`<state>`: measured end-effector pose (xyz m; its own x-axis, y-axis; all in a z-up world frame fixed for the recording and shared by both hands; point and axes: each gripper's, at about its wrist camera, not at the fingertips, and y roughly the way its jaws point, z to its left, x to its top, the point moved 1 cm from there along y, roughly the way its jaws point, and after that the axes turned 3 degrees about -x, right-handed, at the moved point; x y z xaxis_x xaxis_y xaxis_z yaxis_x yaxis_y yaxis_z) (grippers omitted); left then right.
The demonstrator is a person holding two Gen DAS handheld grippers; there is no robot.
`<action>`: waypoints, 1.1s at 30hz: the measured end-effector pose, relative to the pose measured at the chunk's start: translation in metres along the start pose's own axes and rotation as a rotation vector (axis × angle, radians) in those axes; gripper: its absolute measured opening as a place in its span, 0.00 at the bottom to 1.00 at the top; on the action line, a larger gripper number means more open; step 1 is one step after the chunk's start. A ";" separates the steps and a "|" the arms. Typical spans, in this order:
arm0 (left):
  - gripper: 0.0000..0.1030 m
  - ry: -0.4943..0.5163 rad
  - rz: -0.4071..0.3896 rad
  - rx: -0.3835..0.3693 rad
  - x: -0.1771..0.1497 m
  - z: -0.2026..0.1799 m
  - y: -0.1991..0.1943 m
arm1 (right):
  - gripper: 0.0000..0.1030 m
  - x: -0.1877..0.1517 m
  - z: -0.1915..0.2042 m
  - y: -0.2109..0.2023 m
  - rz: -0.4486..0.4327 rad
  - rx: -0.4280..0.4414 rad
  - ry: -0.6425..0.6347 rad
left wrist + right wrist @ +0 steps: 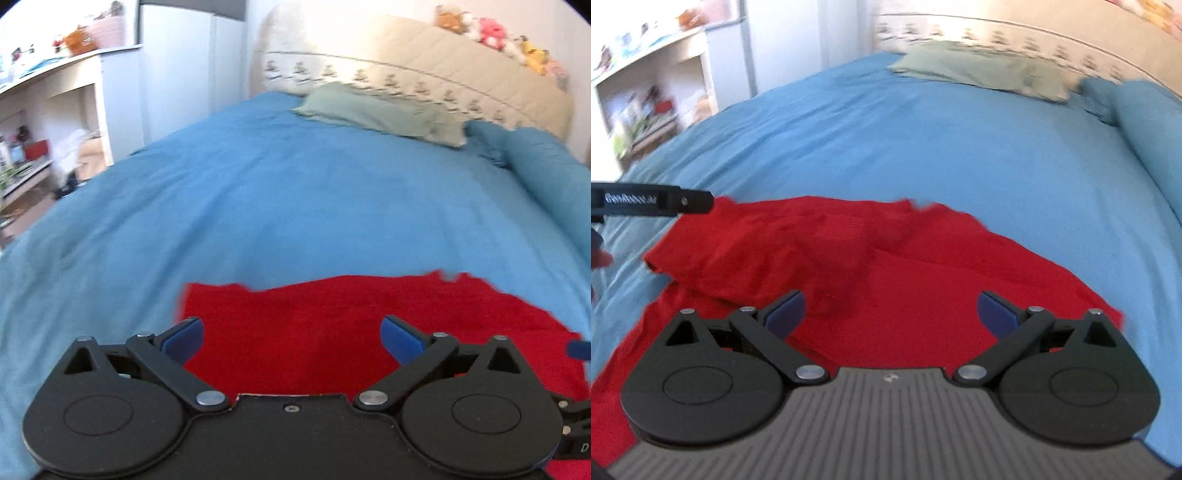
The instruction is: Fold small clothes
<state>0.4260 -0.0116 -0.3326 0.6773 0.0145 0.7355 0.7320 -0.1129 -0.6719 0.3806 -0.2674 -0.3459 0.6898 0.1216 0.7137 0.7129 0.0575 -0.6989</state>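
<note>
Hovering low over the bed point(258, 192), the left gripper point(291, 332) is spreading its blue fingers point(186, 338) wide, with nothing between them. The red garment point(332, 317) is lying on the blue cover right under and ahead of the fingers, its far edge running ragged from left to right and its near part passing below the tool's black body. Whether the fingers are touching the cloth cannot be told. A green pillow point(384, 114) is resting at the far end, a blue pillow point(546, 173) is lying far right, and a quilted headboard point(461, 74) is carrying a row of plush toys point(491, 33). White shelves point(55, 122) are standing far left.

Looking from the right wrist, the right gripper point(890, 310) is also gaping wide and holding nothing. The garment point(923, 288) is spreading under it on the bed point(923, 147), flat on the right and near side, while on the left a folded layer is sitting bunched on top with a ribbed band showing near its far edge. The left gripper point(653, 201) is poking in from the left edge, its black bar above the garment's far left corner. The green pillow point(979, 66) and blue pillow point(1145, 122) are lying far off, with the shelves point(646, 92) at far left.
</note>
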 end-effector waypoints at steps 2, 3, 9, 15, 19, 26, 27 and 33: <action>1.00 -0.017 0.018 0.027 -0.005 0.023 -0.001 | 1.00 0.007 0.023 0.010 -0.013 0.005 -0.058; 1.00 -0.025 0.023 0.036 -0.006 0.032 0.001 | 1.00 0.012 0.034 0.016 -0.025 0.007 -0.087; 1.00 -0.072 0.034 0.031 -0.015 0.071 -0.003 | 0.74 0.026 0.085 0.065 0.002 -0.045 -0.267; 1.00 -0.080 0.051 0.027 -0.022 0.083 -0.007 | 0.50 0.023 0.114 0.103 0.049 -0.143 -0.439; 1.00 -0.093 0.055 0.012 -0.021 0.086 -0.006 | 0.20 0.023 0.115 0.115 0.074 -0.177 -0.453; 1.00 -0.088 0.046 -0.035 -0.014 0.088 -0.007 | 0.19 0.049 0.086 0.074 -0.035 -0.215 -0.321; 1.00 -0.088 0.047 -0.046 -0.013 0.087 -0.007 | 0.19 0.054 0.079 0.066 -0.050 -0.226 -0.298; 1.00 -0.049 0.066 -0.102 -0.007 0.065 -0.005 | 0.19 0.071 0.012 0.011 -0.118 -0.319 -0.113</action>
<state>0.4227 0.0536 -0.3400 0.7287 0.0523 0.6828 0.6759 -0.2158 -0.7047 0.4357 -0.2464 -0.3038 0.5948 0.2421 0.7666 0.8026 -0.2329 -0.5492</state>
